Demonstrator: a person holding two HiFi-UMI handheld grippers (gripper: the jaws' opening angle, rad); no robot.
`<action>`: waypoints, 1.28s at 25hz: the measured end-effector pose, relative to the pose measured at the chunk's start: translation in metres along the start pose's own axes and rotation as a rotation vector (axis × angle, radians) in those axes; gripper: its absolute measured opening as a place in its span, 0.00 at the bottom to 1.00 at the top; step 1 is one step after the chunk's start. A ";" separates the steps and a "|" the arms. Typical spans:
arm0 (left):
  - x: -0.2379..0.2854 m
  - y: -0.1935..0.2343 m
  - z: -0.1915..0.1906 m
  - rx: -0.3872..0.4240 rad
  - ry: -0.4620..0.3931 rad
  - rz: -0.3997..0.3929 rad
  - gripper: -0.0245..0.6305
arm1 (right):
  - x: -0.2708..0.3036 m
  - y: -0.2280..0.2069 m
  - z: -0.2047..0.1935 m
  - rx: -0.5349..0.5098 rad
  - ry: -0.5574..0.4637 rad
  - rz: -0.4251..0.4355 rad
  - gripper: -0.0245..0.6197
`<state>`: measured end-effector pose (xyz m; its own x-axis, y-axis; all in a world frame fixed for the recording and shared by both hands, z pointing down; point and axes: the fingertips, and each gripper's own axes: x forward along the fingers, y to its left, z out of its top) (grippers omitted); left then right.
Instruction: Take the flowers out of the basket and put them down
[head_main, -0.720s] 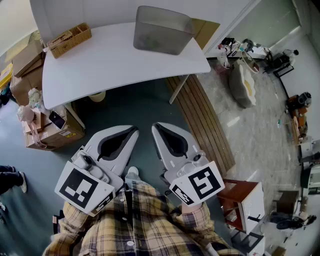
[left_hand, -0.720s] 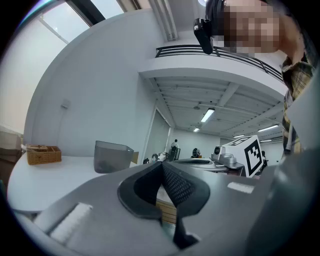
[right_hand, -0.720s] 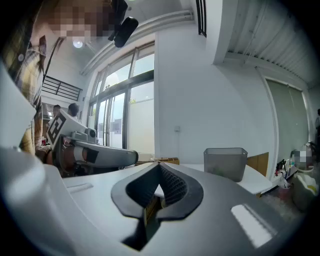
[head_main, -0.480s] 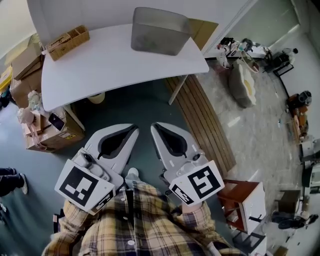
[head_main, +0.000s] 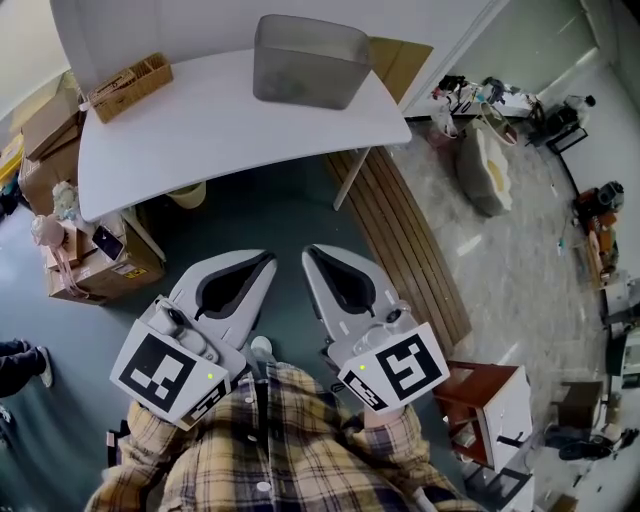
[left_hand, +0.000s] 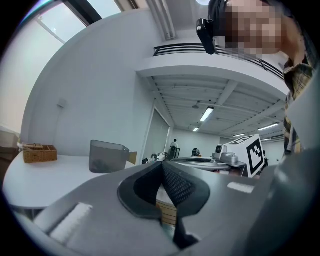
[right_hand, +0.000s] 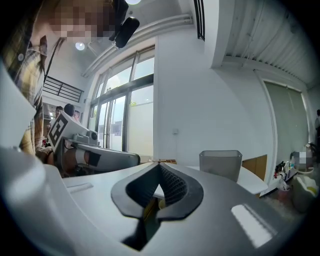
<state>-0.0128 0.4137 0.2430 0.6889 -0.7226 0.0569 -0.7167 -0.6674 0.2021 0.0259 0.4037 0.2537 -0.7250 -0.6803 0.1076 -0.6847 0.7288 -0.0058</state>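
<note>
A wicker basket (head_main: 130, 85) stands at the far left corner of the white table (head_main: 220, 130); what lies in it is too small to make out, and I see no flowers. It also shows small in the left gripper view as the basket (left_hand: 37, 152). My left gripper (head_main: 268, 258) and right gripper (head_main: 311, 251) hang side by side over the dark floor, well short of the table. Both are shut with nothing between the jaws. The left gripper (left_hand: 161, 164) and right gripper (right_hand: 159, 165) point towards the table.
A grey translucent bin (head_main: 308, 60) sits at the table's far right. Cardboard boxes (head_main: 90, 260) crowd the floor under the table's left end. A slatted wooden panel (head_main: 400, 240) lies to the right, with a small wooden cabinet (head_main: 490, 400) beyond it.
The table, basket and bin have drifted slightly left in the head view. Both grippers hold the same place and stay shut.
</note>
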 end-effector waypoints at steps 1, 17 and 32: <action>0.001 -0.003 -0.001 0.000 0.000 0.000 0.05 | -0.003 -0.001 0.000 -0.002 0.000 0.000 0.05; 0.027 0.003 -0.001 -0.005 0.006 -0.021 0.05 | -0.003 -0.037 -0.004 0.007 0.004 -0.045 0.05; 0.091 0.111 0.022 -0.009 0.001 -0.050 0.05 | 0.100 -0.100 -0.002 0.010 0.033 -0.084 0.05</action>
<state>-0.0321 0.2702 0.2488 0.7237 -0.6885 0.0475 -0.6807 -0.7009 0.2130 0.0216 0.2632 0.2672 -0.6622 -0.7360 0.1409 -0.7439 0.6683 -0.0050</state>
